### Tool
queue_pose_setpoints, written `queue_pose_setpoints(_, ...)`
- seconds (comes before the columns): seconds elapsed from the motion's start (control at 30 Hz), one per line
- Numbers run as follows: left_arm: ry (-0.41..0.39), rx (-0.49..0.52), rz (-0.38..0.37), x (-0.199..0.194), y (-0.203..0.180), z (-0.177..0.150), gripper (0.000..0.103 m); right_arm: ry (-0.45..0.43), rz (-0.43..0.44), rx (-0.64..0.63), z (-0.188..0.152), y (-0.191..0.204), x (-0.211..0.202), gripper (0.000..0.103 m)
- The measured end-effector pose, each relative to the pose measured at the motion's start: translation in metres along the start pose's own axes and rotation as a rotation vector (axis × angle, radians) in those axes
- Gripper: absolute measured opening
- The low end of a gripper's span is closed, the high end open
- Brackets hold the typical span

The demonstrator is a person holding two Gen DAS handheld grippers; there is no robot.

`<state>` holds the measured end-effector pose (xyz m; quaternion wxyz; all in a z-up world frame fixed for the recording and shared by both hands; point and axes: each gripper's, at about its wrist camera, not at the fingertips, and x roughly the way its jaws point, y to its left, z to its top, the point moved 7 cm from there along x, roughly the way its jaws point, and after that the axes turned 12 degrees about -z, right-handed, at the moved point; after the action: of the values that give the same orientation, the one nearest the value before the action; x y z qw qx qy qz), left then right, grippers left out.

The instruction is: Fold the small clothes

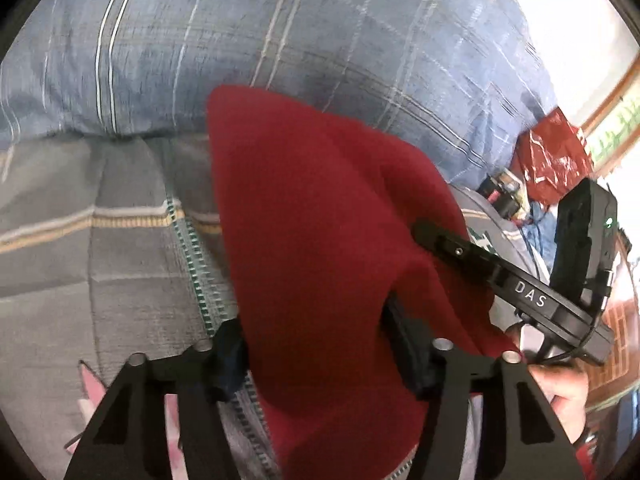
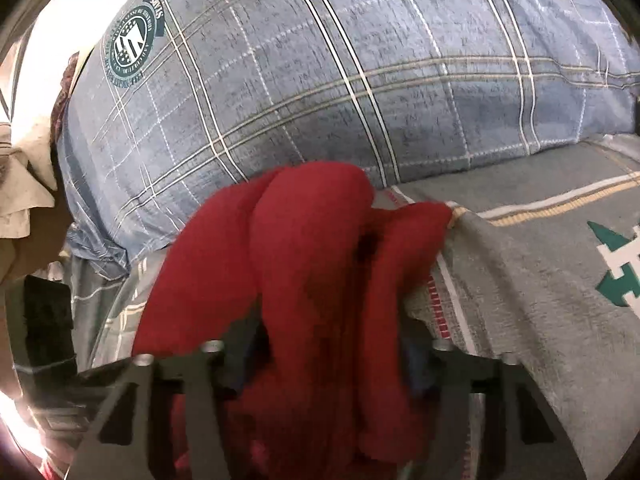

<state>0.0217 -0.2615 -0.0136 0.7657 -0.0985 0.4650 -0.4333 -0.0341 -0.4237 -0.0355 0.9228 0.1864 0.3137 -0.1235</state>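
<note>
Between the fingers of the left gripper (image 1: 316, 356), a red garment (image 1: 320, 216) is clamped and drapes forward over the grey bedsheet (image 1: 100, 248), with a blue plaid pillow (image 1: 280, 40) behind and the right gripper (image 1: 520, 292) reaching in at the cloth's right edge. From the right wrist view, the right gripper (image 2: 324, 364) is likewise closed on the bunched red garment (image 2: 312, 264), which lies between the blue plaid pillow (image 2: 360, 80) and the grey bedsheet (image 2: 540, 280).

Daylight glares white at the fisheye-warped edges; both views slightly motion-blurred.
</note>
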Motion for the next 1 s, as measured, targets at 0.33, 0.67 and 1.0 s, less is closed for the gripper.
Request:
queue_pose_setpoints(0.33, -0.064, 0.023, -0.011, -0.112, -0.015, -0.034, 0.049, -0.018, 0.129, -0.059, -0.026, 0.053, -0.077, 0.031)
queue_pose_setpoints(0.67, -0.025, -0.009, 0.178, -0.136, 0.03, -0.107, 0.059, 0.037, 0.03, -0.141, -0.094, 0.082, -0.094, 0.045)
queue_pose_setpoints(1.0, -0.161, 0.075, 0.317, -0.159, 0.012, -0.122, 0.07, 0.001, -0.088, -0.385, -0.127, 0.125, -0.087, 0.041)
